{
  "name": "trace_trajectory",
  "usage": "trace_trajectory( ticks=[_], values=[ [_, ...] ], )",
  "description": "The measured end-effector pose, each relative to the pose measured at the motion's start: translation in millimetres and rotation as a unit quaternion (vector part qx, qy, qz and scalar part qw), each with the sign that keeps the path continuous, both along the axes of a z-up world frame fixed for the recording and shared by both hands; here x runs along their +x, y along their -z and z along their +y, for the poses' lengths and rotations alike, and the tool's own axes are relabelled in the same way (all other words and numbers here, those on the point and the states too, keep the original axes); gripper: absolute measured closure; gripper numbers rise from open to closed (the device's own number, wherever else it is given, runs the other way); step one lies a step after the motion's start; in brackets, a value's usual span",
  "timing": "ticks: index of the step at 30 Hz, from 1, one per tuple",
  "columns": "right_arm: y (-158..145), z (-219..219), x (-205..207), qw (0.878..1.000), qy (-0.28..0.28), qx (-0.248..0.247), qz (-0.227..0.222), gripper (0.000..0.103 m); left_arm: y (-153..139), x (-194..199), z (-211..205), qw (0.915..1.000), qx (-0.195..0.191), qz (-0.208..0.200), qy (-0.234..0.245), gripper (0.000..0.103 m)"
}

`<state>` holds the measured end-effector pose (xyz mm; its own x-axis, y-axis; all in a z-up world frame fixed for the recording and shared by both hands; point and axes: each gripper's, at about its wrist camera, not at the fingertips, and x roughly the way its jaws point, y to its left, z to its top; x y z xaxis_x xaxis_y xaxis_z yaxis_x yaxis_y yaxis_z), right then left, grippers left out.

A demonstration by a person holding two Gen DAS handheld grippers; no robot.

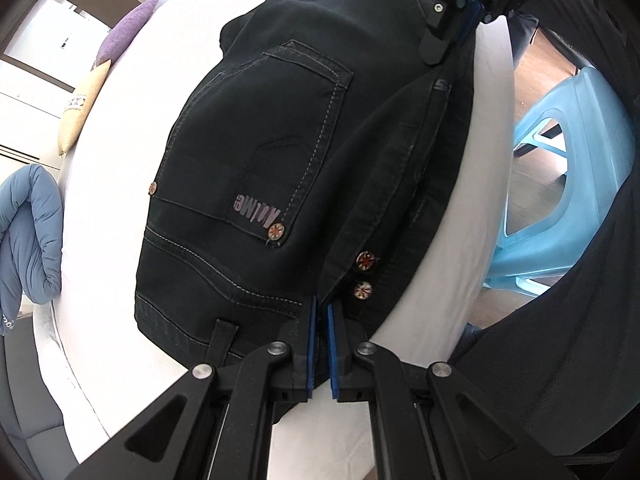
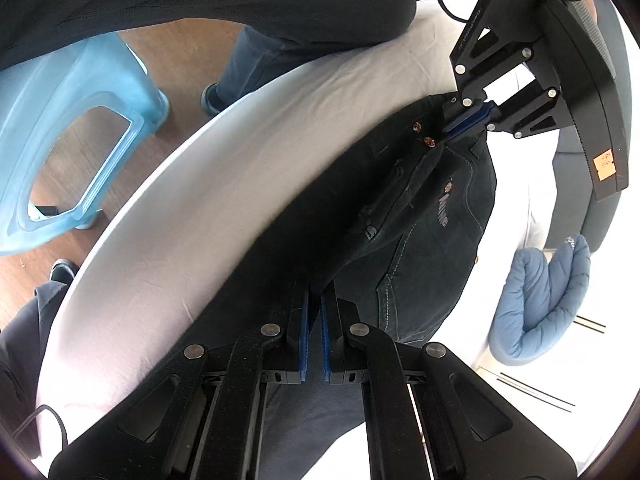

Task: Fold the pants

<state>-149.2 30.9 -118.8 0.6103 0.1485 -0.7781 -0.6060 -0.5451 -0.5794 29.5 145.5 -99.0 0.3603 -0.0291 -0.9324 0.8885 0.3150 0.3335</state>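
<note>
Dark denim pants (image 1: 260,152) lie on a white bed, back pocket with a logo patch facing up. My left gripper (image 1: 321,304) is shut on the waistband edge of the pants, next to two metal buttons (image 1: 365,276). My right gripper (image 2: 314,292) is shut on a fold of the pants (image 2: 420,248) farther along the same edge. In the left wrist view the right gripper (image 1: 470,8) shows at the top, clamped on the fabric. In the right wrist view the left gripper (image 2: 466,122) shows at the upper right, clamped by the buttons.
The white bed (image 1: 100,200) carries a purple pillow (image 1: 124,32), a beige pillow (image 1: 80,108) and a blue quilted item (image 2: 536,304). A light blue plastic stool (image 2: 60,128) stands on the wooden floor beside the bed. The person's legs are close by.
</note>
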Motion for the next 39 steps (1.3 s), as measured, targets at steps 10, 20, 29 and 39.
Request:
trace_trajectory(
  ticks=[10,20,29,39],
  values=[
    [-2,-17,-14,0.999,0.026,0.012,0.019,0.099,7,-13,-1,0.9997,-0.010,0.005,-0.020,0.098],
    [19,-15,-10,0.994,0.093,0.060,0.004,0.096,-11,-21,18,0.9966,-0.027,0.005,-0.078,0.035],
    [1,-21,-9,0.966,0.198,0.167,-0.001,0.086,-77,10,-9,0.9698,-0.165,-0.037,-0.176,0.035],
    [-76,-149,-1,0.697,0.521,0.468,0.150,0.019,18,48,-88,0.9413,-0.190,0.050,-0.275,0.034]
  ],
)
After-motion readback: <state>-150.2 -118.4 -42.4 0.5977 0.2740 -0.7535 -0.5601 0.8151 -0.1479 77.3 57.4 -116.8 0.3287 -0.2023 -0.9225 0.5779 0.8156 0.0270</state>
